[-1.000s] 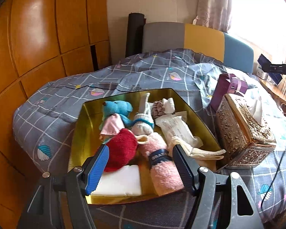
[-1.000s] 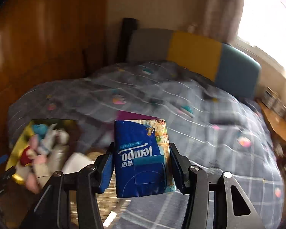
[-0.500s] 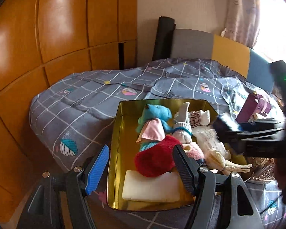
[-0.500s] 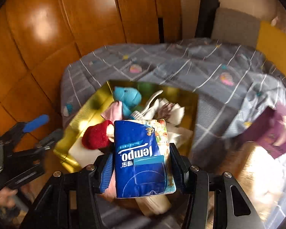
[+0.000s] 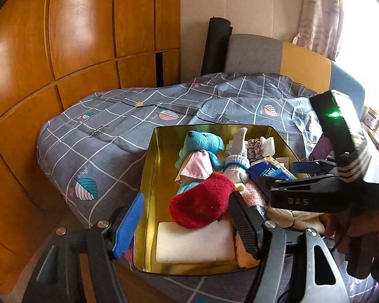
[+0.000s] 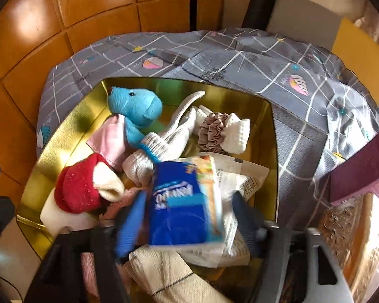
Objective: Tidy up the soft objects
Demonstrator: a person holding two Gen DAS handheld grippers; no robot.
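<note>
My right gripper (image 6: 187,217) is opening, releasing a blue tissue pack (image 6: 183,202) over the nearly full gold tin (image 6: 267,156). My left gripper (image 5: 187,217) hangs apart, empty. Little seems left.

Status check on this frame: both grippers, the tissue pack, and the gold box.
Left gripper open, empty, at gold box near edge. Right gripper jaws opening, blue tissue pack between them over the box. Box crowded: blue plush, red sock.
</note>
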